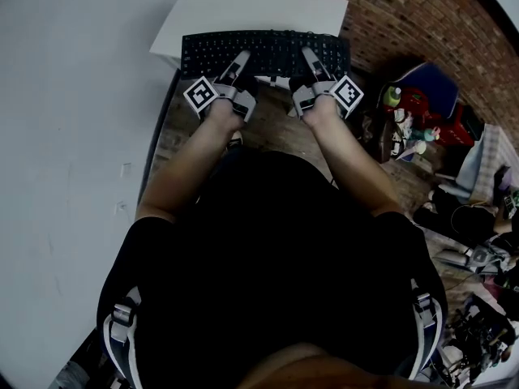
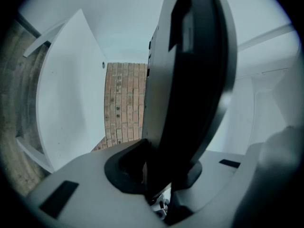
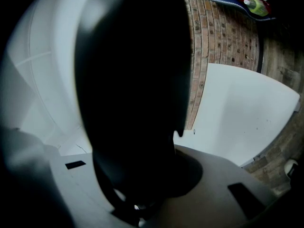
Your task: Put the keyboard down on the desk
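At twelve o'clock: flat black plastic keyboard, over white rectangular desk
Left gripper: jaws clamped on keyboard's near edge
Right gripper: clamped likewise

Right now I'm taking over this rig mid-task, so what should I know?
Left gripper: shut on the keyboard at its near edge.
Right gripper: shut on the same edge, further right.
Position: the keyboard is over the near end of the white desk; whether it touches is unclear.
Done: gripped, at the desk.
Left: set it flat on the desk, open both grippers.
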### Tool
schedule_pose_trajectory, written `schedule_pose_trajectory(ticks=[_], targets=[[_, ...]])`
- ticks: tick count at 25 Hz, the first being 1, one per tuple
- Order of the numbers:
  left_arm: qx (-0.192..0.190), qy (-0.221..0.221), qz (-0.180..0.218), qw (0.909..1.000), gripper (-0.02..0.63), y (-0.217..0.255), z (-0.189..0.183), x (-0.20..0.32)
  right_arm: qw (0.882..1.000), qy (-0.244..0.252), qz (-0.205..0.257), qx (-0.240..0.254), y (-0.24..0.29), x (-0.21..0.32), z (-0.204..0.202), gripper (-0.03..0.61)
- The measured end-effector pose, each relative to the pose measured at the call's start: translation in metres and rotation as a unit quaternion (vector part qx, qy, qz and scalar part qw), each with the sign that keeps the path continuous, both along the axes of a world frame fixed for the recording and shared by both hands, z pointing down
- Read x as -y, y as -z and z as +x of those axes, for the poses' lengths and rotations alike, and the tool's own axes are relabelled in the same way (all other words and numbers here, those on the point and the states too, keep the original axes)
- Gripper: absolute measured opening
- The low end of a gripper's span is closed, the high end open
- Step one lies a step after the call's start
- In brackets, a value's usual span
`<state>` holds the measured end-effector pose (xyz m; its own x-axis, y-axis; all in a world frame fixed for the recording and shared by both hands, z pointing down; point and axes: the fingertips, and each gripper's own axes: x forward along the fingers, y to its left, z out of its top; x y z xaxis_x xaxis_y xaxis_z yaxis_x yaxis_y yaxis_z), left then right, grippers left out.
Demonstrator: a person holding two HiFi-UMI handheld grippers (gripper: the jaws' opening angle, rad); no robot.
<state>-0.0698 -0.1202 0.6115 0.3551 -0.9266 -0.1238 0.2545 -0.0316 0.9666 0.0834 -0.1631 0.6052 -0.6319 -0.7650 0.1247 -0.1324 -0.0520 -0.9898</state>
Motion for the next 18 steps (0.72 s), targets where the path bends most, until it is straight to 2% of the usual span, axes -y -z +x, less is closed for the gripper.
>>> schedule_pose_trajectory(ticks=[8, 18], targets=[[-0.014, -0.002, -0.008, 0.9999, 0.078, -0.006, -0.009, -0.001, 1.000, 0.000, -0.004, -0.016, -0.001, 0.000, -0.009, 0.115], [-0.015, 0.000, -0.002, 0.9999, 0.078, -0.002, -0.006, 0.002, 1.000, -0.004, -0.002, -0.009, 0.005, 0.001, -0.008, 0.115]])
